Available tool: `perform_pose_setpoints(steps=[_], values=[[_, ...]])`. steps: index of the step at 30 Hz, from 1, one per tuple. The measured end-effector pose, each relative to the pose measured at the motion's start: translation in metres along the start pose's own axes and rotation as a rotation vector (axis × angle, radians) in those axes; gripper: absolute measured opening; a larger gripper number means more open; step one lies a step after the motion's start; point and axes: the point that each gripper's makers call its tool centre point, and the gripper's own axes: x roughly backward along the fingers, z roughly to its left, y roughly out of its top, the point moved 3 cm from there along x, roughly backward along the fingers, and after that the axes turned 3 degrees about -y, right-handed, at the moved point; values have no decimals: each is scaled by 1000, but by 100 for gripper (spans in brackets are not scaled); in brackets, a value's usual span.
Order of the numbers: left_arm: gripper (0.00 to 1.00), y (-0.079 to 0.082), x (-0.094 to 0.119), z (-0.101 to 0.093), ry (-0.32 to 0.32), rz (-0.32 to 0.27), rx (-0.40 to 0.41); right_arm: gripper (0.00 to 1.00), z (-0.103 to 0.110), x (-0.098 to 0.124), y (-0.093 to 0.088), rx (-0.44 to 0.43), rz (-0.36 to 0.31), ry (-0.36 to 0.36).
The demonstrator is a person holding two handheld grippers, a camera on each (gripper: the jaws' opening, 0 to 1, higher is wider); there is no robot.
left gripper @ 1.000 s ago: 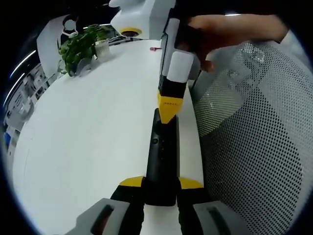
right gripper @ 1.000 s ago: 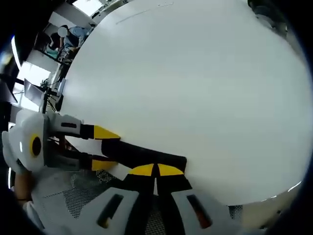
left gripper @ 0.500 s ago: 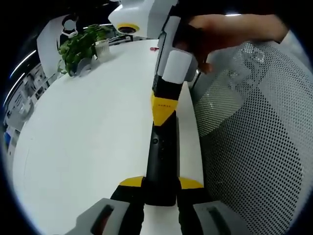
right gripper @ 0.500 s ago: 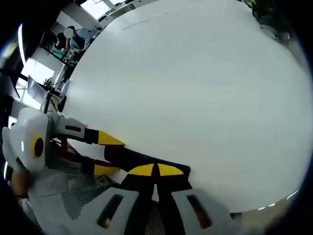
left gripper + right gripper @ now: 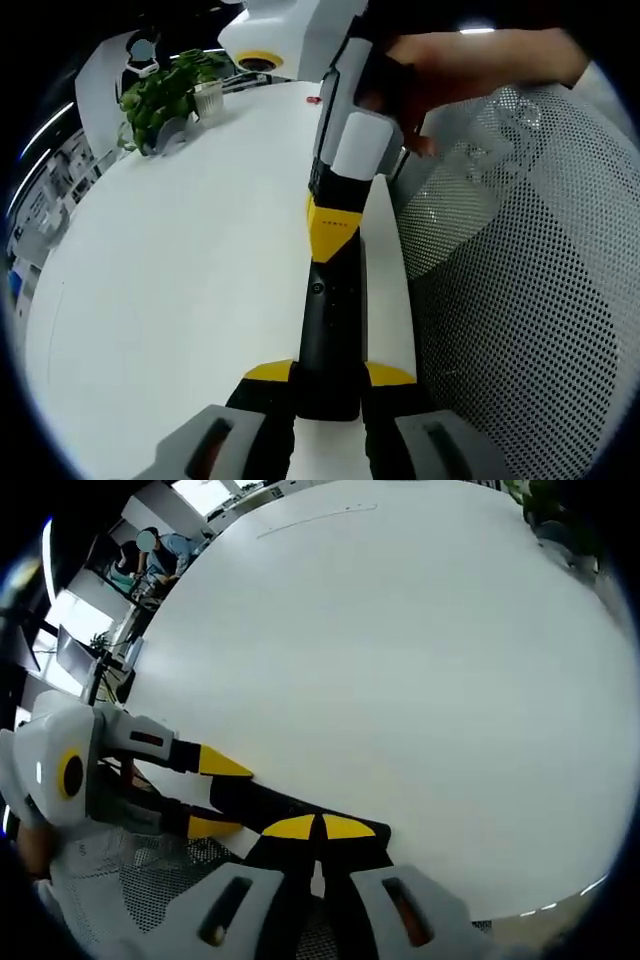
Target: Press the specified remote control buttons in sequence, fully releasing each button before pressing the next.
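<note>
left gripper [image 5: 328,378] jaws clamping black remote [image 5: 330,320], right gripper [image 5: 335,235] tips touching it

No legible text, labels or numbers anywhere

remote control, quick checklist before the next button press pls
1. Remote control held by left tool: ok, jaws closed on its near end.
2. Right tool shut for pressing: ok, tips together.
3. Right tool tip over the remote: ok, at its far end.
4. Last button fully released: cannot tell, contact is hidden.
5. Remote in view: ok.
6. Table near the remote: ok; potted plant stands far off.
</note>
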Motion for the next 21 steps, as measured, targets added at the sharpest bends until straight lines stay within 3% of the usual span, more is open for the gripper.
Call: perform_pose_setpoints(steps=[6,12,15,21], values=[[25,0,0,0,0,0,0,0,-1,-2,1,22,-10,-9],[25,1,0,0,1,0,2,0,-3,-3,1,-38,-35,7],[25,1,-1,0,2,1,2,0,-1,-3,1,7,-45,-13],[24,1,-1,0,-1,3,2,0,0,-3,1,20,-51,-32]])
